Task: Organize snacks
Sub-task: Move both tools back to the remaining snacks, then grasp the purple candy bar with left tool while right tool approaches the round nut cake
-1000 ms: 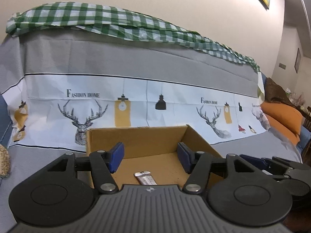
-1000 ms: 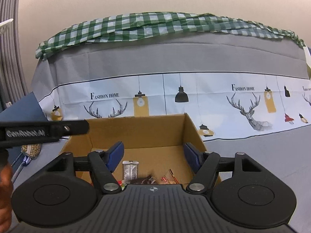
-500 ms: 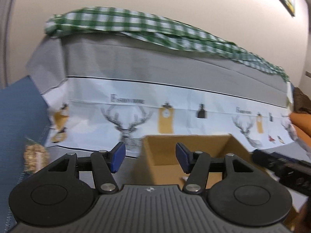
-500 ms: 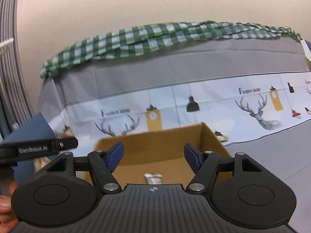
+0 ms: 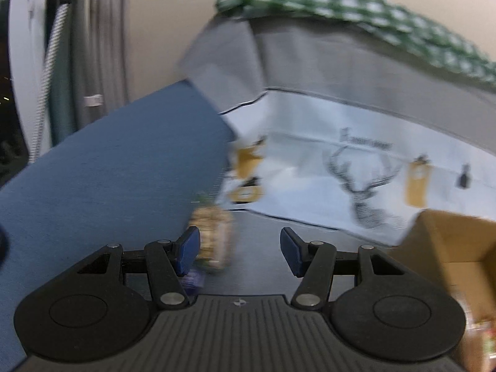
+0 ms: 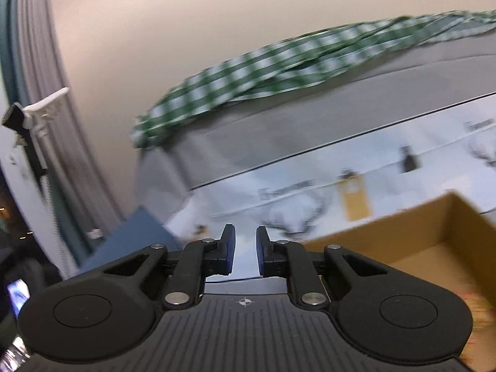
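Observation:
A blurred snack bag [image 5: 214,235] with pale brown contents lies on the grey sofa cover, just past the left finger of my left gripper [image 5: 239,241]. That gripper is open with nothing between its pads. A small purple packet [image 5: 193,279] shows below the bag. The cardboard box [image 5: 449,241] sits at the right edge, with blurred snack wrappers low inside it. In the right wrist view my right gripper [image 6: 245,241] is shut with only a narrow slit between its blue pads and holds nothing. It hangs left of the cardboard box [image 6: 403,226].
A blue cushion [image 5: 108,170] rises on the left beside the snack bag. The deer-print sofa cover [image 5: 365,170] forms the backrest, with a green checked cloth [image 5: 341,0] along its top. Grey curtains [image 5: 93,46] hang at the far left.
Both views have swung to the left, so the box has slid toward the right edge. The right gripper's jaws have closed. The snack bag has come in front of the left gripper.

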Demonstrator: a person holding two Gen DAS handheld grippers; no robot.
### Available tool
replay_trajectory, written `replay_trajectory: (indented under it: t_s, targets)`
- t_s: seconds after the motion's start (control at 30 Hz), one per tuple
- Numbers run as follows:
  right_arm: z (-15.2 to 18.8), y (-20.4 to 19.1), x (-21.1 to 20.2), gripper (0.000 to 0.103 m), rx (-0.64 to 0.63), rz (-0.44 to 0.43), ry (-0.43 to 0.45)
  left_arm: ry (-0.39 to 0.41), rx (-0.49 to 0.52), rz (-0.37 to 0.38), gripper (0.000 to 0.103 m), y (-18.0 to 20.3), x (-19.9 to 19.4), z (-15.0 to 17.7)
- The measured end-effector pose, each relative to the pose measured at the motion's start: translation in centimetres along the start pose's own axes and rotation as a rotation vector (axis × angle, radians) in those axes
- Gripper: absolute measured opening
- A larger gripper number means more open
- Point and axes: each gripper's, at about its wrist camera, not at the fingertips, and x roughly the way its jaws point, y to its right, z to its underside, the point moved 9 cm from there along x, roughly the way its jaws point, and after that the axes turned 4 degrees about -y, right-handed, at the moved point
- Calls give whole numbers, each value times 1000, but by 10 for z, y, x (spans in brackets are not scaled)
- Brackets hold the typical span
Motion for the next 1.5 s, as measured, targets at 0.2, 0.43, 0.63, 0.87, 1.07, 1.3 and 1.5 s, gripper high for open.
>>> replay_trajectory:
  t_s: [0.2,0.43,0.63,0.87,1.07,1.3,1.5]
  targets:
    - [33,1,41,34,81,14,-82,-56,93,-103,68,-15,43,2]
    - [50,15,62,36,159,44,-132,-66,301,-217,69,7,89,7]
    - [51,23,67,38,182,57,-142,-41,477,-316,69,19,119,18]
    - [49,42,69,40,232,106,-145,-25,434,-288,38,14,118,9]
    - [47,46,65,41,245,116,-140,-56,285,-141,26,15,108,-2]
    - [41,46,60,41,231,131,-114,-287,-234,377,28,13,89,0]
    - [42,45,62,41,219,138,-117,-282,-128,143,46,-3,98,7]
